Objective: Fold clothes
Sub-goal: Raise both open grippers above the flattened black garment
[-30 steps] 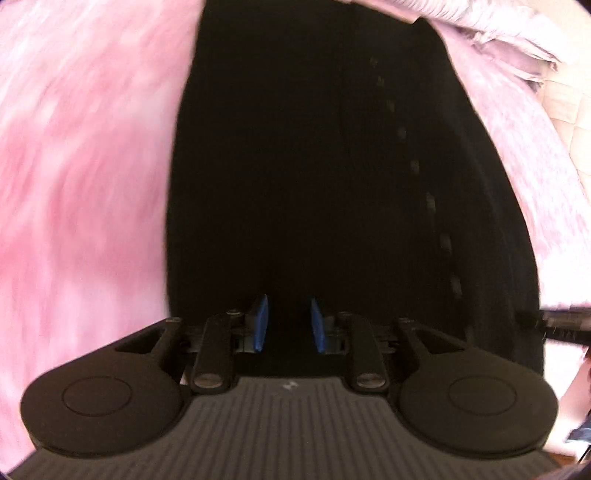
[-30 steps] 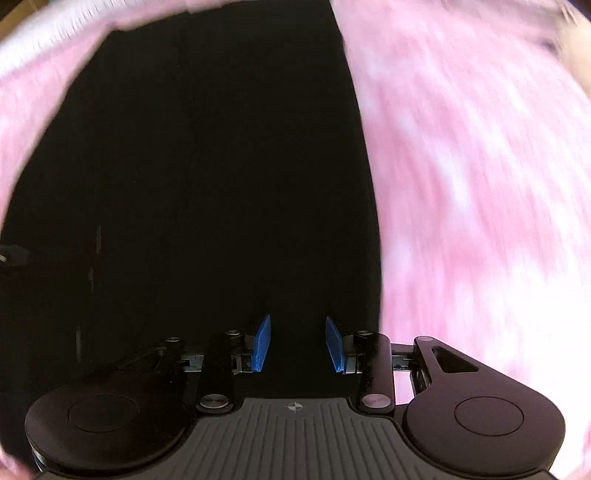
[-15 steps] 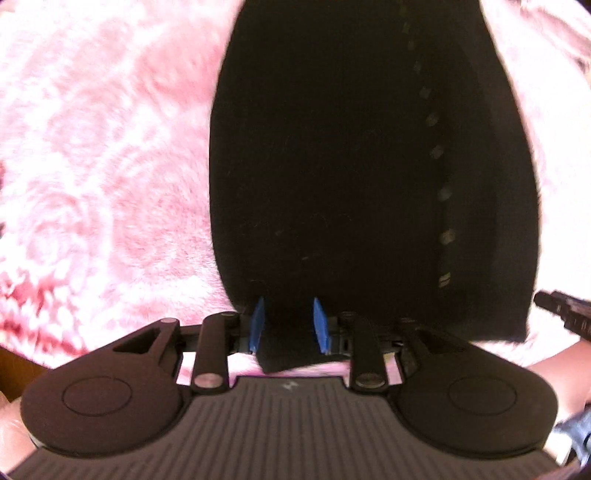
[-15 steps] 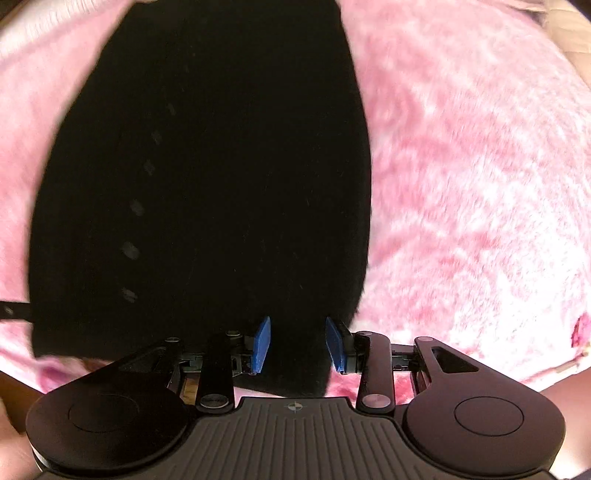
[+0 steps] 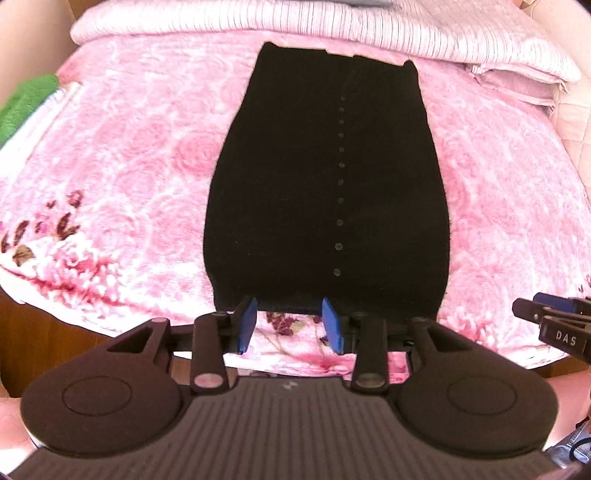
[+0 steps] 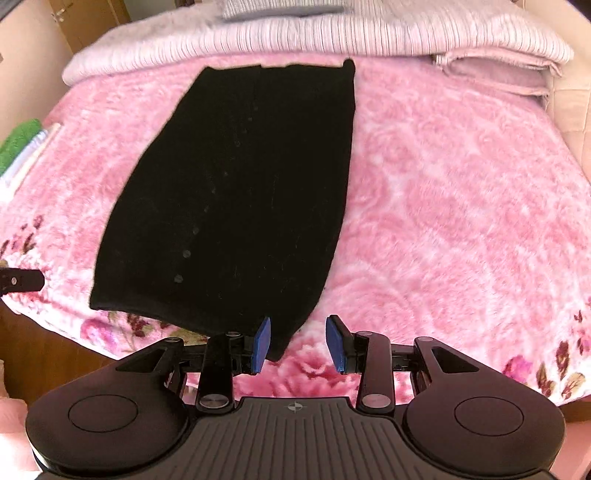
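A black buttoned garment (image 5: 325, 177), folded into a long narrow strip, lies flat on the pink flowered blanket (image 5: 122, 177); a row of small buttons runs down it. My left gripper (image 5: 289, 314) hovers above its near hem. The jaws are opening and nothing is between the blue pads. In the right wrist view the same garment (image 6: 236, 192) lies left of centre. My right gripper (image 6: 298, 332) stands open above its near right corner, which shows beside the left pad without being pressed. Each gripper shows at the edge of the other's view: the right gripper (image 5: 554, 317), the left gripper (image 6: 20, 280).
A striped pink duvet (image 5: 332, 29) is bunched along the bed's far end, with folded pink bedding (image 5: 517, 85) at the far right. A green and white stack of cloth (image 5: 26, 99) sits at the left edge. The bed's wooden near edge (image 5: 55, 343) lies below the blanket.
Both grippers have risen and drawn back toward the bed's near edge, so the whole garment now shows. The hem seen between both pairs of pads half a second ago now lies beyond them. The left jaws have widened.
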Motion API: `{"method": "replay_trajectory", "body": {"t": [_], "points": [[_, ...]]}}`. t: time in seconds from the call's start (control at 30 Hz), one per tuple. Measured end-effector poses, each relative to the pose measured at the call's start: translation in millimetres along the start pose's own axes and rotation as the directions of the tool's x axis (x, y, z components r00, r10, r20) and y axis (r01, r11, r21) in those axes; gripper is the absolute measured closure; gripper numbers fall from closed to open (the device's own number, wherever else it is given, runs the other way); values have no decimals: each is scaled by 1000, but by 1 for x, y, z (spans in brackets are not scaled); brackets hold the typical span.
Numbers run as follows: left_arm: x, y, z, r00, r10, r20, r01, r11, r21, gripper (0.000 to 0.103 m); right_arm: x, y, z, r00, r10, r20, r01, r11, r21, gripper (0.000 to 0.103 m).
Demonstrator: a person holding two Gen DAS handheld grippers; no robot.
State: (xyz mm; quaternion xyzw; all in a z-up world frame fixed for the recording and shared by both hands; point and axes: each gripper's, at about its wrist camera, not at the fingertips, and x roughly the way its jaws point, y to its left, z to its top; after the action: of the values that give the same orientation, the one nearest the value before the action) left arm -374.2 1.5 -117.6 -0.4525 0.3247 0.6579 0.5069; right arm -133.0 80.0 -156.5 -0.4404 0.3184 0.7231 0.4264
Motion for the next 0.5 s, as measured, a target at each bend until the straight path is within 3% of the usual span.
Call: {"method": "replay_trajectory", "body": {"t": [0.2, 0.5], "points": [[-14, -25, -3, 1000, 28, 14, -28, 1000, 8, 67, -27, -16, -9, 1000, 31, 3, -31, 999, -29, 66], [-13, -4, -31, 1000, 18, -23, -18, 1000, 12, 67, -9, 3, -23, 998, -7, -67, 5, 1000, -24, 66]]}}
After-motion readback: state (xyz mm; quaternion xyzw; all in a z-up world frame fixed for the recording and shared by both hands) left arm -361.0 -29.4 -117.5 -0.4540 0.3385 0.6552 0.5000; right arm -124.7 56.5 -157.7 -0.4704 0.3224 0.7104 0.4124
